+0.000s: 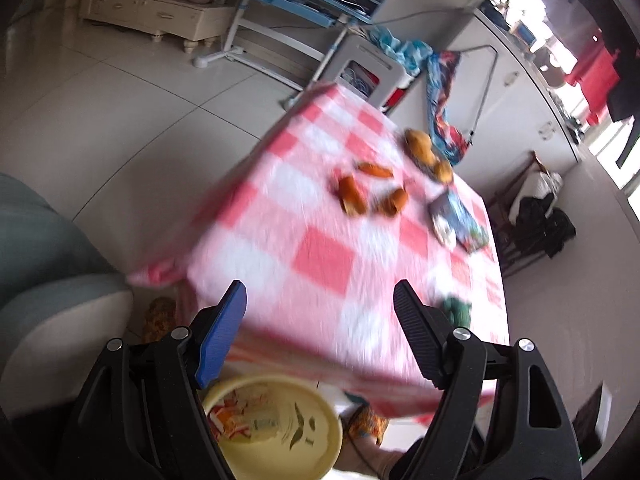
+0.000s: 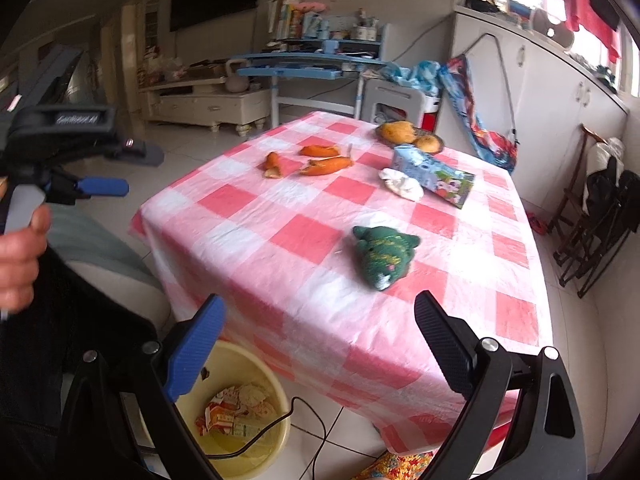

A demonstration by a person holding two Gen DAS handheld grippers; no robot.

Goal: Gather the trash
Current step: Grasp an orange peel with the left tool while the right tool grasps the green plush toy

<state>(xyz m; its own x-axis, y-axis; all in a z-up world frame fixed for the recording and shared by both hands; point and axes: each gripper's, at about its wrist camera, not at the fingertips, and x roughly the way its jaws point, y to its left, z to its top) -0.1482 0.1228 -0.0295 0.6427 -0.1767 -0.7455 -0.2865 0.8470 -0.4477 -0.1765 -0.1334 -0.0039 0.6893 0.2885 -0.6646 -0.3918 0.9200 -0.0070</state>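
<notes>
A table under a pink-and-white checked cloth (image 2: 280, 216) carries the trash: three orange peel pieces (image 2: 326, 166) (image 1: 352, 194), a crumpled white tissue (image 2: 402, 184) (image 1: 442, 230) and a flattened blue drink carton (image 2: 434, 172) (image 1: 462, 216). On the floor at the near corner stands a yellow bin (image 2: 276, 432) (image 1: 316, 432) holding wrappers. My left gripper (image 1: 320, 290) hovers open and empty over the table's near corner, above the bin; the right wrist view shows it at far left (image 2: 134, 170) in a hand. My right gripper (image 2: 320, 298) is open and empty before the table's front edge.
A green knitted toy (image 2: 384, 256) lies near the table's front. Whole oranges on a dark plate (image 2: 438, 140) sit at the back. A black cable (image 2: 280, 420) runs across the bin. A grey sofa arm (image 1: 48, 280) is at left and folded chairs (image 2: 592, 232) at right.
</notes>
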